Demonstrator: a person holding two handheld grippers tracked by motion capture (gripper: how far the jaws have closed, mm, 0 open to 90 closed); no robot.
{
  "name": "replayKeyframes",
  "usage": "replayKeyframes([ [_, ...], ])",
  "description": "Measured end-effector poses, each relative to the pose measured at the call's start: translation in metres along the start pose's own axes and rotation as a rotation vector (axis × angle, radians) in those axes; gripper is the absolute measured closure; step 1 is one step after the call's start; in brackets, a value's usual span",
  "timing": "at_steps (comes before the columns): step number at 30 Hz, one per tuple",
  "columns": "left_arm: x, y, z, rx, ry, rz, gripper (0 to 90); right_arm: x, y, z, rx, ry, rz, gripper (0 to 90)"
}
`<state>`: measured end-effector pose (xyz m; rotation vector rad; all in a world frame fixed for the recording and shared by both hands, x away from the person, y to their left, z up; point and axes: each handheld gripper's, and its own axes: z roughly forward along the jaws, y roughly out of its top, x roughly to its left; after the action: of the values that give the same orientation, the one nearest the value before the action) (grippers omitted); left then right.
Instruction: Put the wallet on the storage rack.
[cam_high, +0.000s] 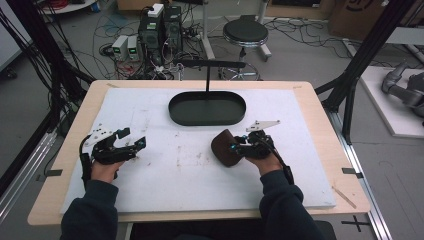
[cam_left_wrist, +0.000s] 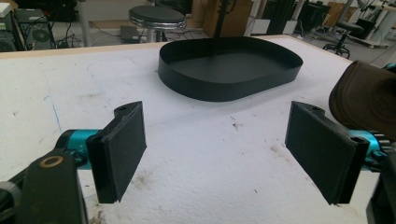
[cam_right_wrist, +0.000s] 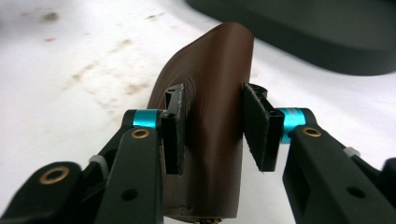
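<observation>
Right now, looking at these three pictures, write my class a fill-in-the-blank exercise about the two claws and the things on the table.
1. The right claw is shut on a ____ curved object.
2. The left claw has its jaws ____, with nothing between them.
3. The black oval tray lies on the white mat, on the ____ side of both claws from the person.
4. A thin black ____ rises from the tray's rear edge.

Missing words: brown; open; far; post

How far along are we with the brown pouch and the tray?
Done: the right gripper is clamped on the brown pouch near the mat's middle. In hand: holding it short of the black tray. Left: nothing lies in the tray; the left gripper is open and idle.
</observation>
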<state>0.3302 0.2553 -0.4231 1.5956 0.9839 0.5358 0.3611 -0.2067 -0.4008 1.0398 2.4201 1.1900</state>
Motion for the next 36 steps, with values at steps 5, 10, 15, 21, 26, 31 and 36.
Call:
replayKeyframes([
  [5,0.0,0.0,0.0,-0.005,-0.002,0.001,20.3,-0.009,-0.002,-0.018,0.007,-0.104,-0.022,66.0],
  [10,-0.001,0.0,0.0,-0.008,-0.003,0.0,20.4,-0.01,-0.004,-0.026,0.009,-0.213,-0.07,66.4],
  [15,0.0,0.0,0.0,-0.008,-0.003,0.001,20.4,-0.002,-0.004,-0.024,0.009,-0.231,-0.134,66.0],
  [21,-0.001,0.0,0.0,-0.008,-0.004,0.002,20.4,0.003,-0.004,-0.024,-0.011,-0.182,-0.138,63.6],
  [26,-0.001,0.0,0.0,-0.008,-0.005,-0.001,20.4,0.006,-0.008,-0.022,-0.014,-0.14,-0.12,58.8],
  [31,-0.001,0.0,0.0,-0.007,-0.005,0.0,20.4,0.003,-0.01,-0.022,-0.027,-0.136,-0.091,50.1],
  [36,-0.001,0.0,0.0,-0.003,-0.006,0.004,20.4,0.002,-0.01,-0.023,-0.051,-0.121,-0.079,44.0],
])
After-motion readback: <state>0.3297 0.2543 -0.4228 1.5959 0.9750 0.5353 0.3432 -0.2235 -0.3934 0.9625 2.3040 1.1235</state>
